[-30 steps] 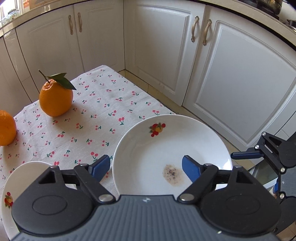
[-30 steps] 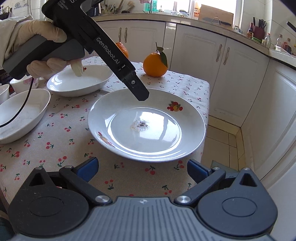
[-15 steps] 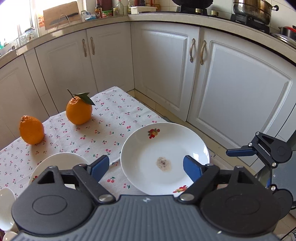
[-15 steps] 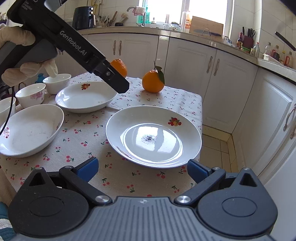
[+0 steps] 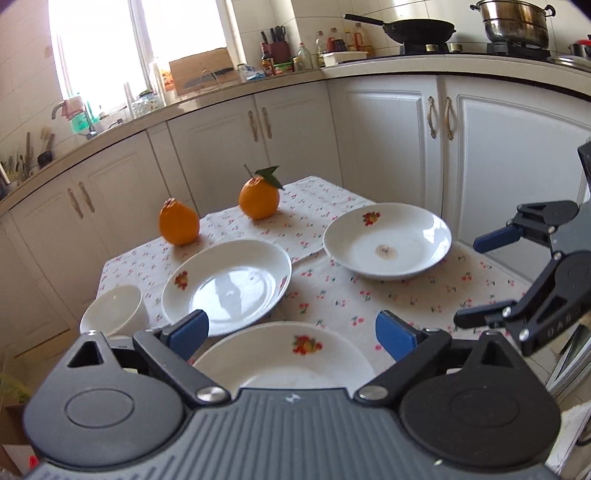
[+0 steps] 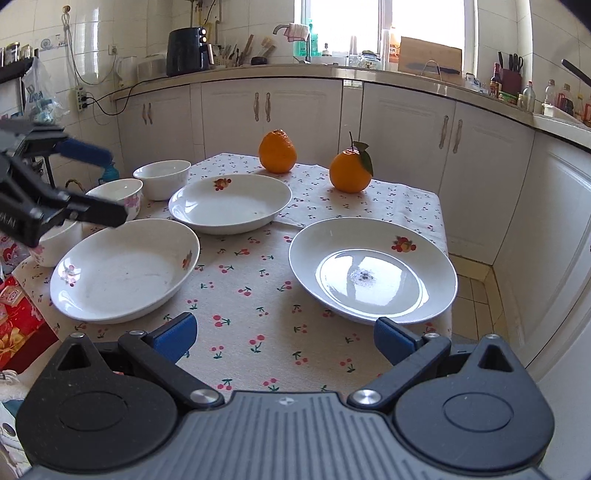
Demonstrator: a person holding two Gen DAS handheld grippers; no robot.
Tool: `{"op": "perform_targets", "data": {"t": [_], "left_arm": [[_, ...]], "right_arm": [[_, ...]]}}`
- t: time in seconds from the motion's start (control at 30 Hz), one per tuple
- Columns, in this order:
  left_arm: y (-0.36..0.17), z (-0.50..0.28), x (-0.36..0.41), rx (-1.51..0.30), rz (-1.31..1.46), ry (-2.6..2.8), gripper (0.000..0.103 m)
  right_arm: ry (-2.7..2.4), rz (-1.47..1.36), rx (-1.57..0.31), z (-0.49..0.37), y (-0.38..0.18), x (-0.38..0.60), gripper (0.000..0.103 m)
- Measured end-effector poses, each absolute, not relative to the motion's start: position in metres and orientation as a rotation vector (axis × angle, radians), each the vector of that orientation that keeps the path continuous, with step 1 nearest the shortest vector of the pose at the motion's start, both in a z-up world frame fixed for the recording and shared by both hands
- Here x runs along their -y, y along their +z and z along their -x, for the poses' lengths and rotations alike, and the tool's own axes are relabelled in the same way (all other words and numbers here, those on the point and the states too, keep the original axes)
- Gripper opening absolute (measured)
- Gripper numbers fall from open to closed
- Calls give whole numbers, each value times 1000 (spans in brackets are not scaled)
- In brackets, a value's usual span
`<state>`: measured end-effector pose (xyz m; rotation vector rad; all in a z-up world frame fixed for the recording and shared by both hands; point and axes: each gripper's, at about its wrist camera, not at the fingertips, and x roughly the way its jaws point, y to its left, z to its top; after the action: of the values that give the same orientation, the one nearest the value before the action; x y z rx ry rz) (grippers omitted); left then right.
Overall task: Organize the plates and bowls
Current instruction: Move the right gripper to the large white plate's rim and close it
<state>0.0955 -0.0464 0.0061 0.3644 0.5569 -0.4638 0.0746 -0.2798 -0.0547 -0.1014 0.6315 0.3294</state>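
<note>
Bright daylight is pouring through the kitchen window (image 6: pixel 384 22) over white panelled cabinets (image 6: pixel 295 107). Beige tiled floor (image 6: pixel 476 295) is peeking out beside the cherry-print tablecloth (image 6: pixel 258 306).

White plates (image 6: pixel 373 273), fruit motif; cherry-print tablecloth (image 6: pixel 258 295); blue-padded black gripper (image 6: pixel 284 338).

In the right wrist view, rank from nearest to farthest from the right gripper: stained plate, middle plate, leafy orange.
1. stained plate, right, just ahead of the right gripper.
2. middle plate, farther back, left of centre.
3. leafy orange, at the table's far end.
</note>
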Motion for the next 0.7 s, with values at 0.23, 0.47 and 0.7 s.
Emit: {"op": "perform_targets", "data": {"t": [0.23, 0.47, 0.7], "left_arm": [[-36, -63, 3, -676, -270, -395, 97], [-67, -56, -18, -746, -242, -378, 97], [-83, -65, -21, -752, -226, -367, 97]], "right_arm": [[354, 79, -651, -75, -56, 266, 103], [414, 89, -691, -80, -57, 250, 103], [481, 86, -713, -91, -53, 236, 103]]}}
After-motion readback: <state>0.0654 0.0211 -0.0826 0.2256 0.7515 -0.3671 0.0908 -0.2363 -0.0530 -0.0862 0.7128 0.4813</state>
